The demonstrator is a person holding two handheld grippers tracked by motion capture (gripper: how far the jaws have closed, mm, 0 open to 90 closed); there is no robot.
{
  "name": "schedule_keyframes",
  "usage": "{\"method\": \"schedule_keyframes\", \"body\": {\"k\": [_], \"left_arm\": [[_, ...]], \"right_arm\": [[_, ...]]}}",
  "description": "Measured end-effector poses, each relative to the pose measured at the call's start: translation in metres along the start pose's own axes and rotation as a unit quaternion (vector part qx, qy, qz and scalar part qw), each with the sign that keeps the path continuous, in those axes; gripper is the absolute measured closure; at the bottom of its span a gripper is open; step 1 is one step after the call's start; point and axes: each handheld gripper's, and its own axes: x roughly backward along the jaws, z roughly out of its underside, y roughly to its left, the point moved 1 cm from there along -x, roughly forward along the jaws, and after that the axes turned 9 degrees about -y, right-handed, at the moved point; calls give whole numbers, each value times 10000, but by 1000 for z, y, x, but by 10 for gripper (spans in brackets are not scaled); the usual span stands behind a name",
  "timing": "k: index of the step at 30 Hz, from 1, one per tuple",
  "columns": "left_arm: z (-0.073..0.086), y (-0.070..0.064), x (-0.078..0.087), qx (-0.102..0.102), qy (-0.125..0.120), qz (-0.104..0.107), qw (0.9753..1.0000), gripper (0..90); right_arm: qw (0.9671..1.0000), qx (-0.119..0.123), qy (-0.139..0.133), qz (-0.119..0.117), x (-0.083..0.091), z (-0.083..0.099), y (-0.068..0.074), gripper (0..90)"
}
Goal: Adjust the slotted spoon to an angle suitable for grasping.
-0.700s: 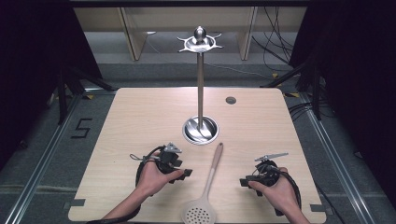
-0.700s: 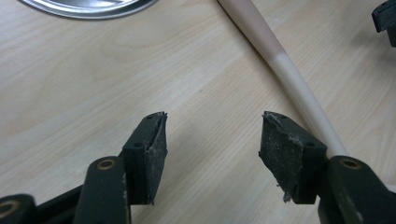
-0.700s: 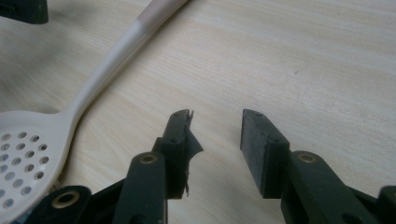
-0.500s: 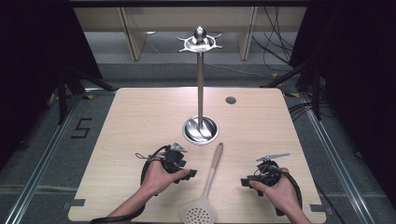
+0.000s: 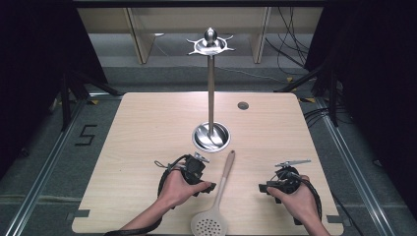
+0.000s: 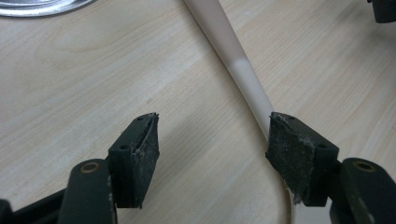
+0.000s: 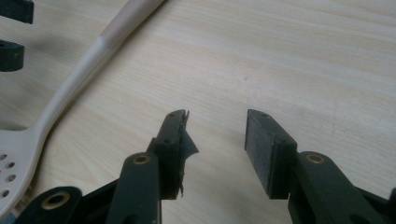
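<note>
A cream slotted spatula (image 5: 219,195) with a wooden handle lies on the table's near middle, its perforated head toward the front edge. My left gripper (image 5: 205,187) rests just left of the handle, open; in the left gripper view its right pad (image 6: 296,156) is against the spatula handle (image 6: 243,77), with bare wood between the jaws (image 6: 212,154). My right gripper (image 5: 264,188) sits open to the right of the spatula, apart from it, with nothing between its fingers (image 7: 217,140). The spatula (image 7: 60,100) curves past at that view's left.
A tall steel utensil stand (image 5: 211,98) with a round base (image 5: 211,136) and a hooked crown (image 5: 210,45) stands mid-table behind the spatula. A dark round hole (image 5: 243,105) marks the far right of the wooden tabletop (image 5: 147,128). Cables lie on the floor beyond.
My left gripper has slid right and slightly nearer, closing on the spatula handle. The right gripper has barely moved.
</note>
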Motion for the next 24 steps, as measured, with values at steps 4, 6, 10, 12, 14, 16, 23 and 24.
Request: {"method": "schedule_keyframes", "body": {"k": [4, 6, 10, 12, 14, 16, 23, 24], "left_arm": [[-4, 1, 0, 11, -50, 28, 10000, 333], [-7, 0, -1, 4, -111, 37, 9999, 333], [-14, -3, -7, 81, -88, 71, 9999, 332], [-16, -2, -8, 32, -8, 107, 9999, 332], [-19, -5, -13, 211, -164, 120, 9996, 333], [-25, -4, -14, 28, 20, 180, 9998, 335], [-36, -6, -19, 152, -79, 214, 9996, 347], [-38, -4, -20, 80, -52, 211, 9997, 347]], "right_arm": [[9997, 37, 141, 193, 6, -2, -3, 585], [9996, -10, 128, 253, 8, -3, -6, 581], [9992, 263, -26, 305, 11, -2, -15, 576], [9993, 51, 60, 379, 13, -2, -12, 576], [9989, -64, 0, 473, 15, -1, -12, 577], [9983, 188, -77, 549, 20, -2, -18, 566], [9973, 144, -41, 719, 27, 3, -30, 560], [9970, -102, -132, 760, 28, 5, -30, 560]]}}
